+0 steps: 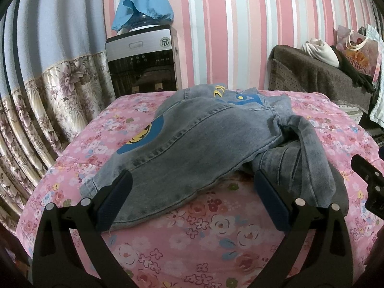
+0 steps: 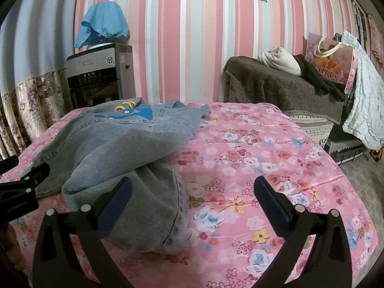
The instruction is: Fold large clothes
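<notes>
left jaws: spread wide, nothing pinched. The left gripper (image 1: 192, 192) hangs low over the near edge of the denim jacket (image 1: 192, 139), one finger over the hem on its left, the other by the bunched sleeve on its right.

right jaws: also spread, nothing in them. The right gripper (image 2: 192, 192) has its left finger over the rumpled sleeve end (image 2: 148, 211); the rest of its gap is just over bare bedspread (image 2: 264, 158).

where the jacket is: lying on the pink floral bedspread, rumpled, not flat. Blue and yellow print shows at the far end and on the left side.

which way it lies: from the left jaws it's dead ahead, running away toward the far edge of the bed. From the right jaws it sits ahead and off to the left, only the sleeve lump reaching in.

long axis: roughly near-to-far, drifting left as seen from the right wrist view. The sleeve flops crosswise over it on the near right.

who's nearer: I'd say the left gripper for the hem, the right for that sleeve.

my guess for the next move: the sleeve probably wants straightening first, so the right jaws need to shift left over it.

background stuff: water dispenser (image 1: 141, 60) and striped wall behind, well apart from all this.
</notes>
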A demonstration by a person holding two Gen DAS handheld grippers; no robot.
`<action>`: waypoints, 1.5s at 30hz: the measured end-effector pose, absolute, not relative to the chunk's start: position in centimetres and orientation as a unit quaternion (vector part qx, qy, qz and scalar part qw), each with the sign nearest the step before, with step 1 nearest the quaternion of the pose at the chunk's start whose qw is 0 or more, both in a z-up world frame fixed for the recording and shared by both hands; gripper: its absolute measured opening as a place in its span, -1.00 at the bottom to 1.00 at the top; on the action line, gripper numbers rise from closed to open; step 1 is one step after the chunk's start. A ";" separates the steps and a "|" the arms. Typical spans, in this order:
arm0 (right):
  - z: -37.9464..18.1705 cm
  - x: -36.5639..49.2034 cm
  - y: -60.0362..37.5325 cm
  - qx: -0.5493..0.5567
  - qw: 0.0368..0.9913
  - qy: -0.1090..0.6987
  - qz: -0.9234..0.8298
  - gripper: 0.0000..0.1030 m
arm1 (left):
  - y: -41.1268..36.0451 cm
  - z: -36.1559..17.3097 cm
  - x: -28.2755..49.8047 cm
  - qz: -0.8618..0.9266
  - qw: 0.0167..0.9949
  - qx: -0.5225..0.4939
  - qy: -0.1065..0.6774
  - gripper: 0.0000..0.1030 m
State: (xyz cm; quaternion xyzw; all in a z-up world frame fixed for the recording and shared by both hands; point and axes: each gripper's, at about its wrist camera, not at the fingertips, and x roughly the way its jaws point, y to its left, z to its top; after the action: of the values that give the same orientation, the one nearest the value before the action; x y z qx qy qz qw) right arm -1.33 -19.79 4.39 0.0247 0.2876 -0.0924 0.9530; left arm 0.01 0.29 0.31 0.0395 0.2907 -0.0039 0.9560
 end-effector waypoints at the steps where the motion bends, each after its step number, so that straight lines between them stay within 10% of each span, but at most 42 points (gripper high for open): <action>1: 4.4 -1.4 -19.9 0.025 0.953 0.286 -0.093 0.96 | 0.3 0.3 0.0 -0.005 0.956 0.039 0.291 0.94; 45: 4.1 -0.6 -19.8 0.025 0.953 0.290 -0.088 0.96 | 0.4 -0.2 0.6 -0.006 0.954 0.054 0.296 0.94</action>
State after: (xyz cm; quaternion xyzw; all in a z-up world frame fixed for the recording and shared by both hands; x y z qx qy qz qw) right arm -0.64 -19.77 4.11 0.0245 0.2901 -0.0884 0.9526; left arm 0.61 0.42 -0.21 0.0540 0.2963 -0.0063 0.9535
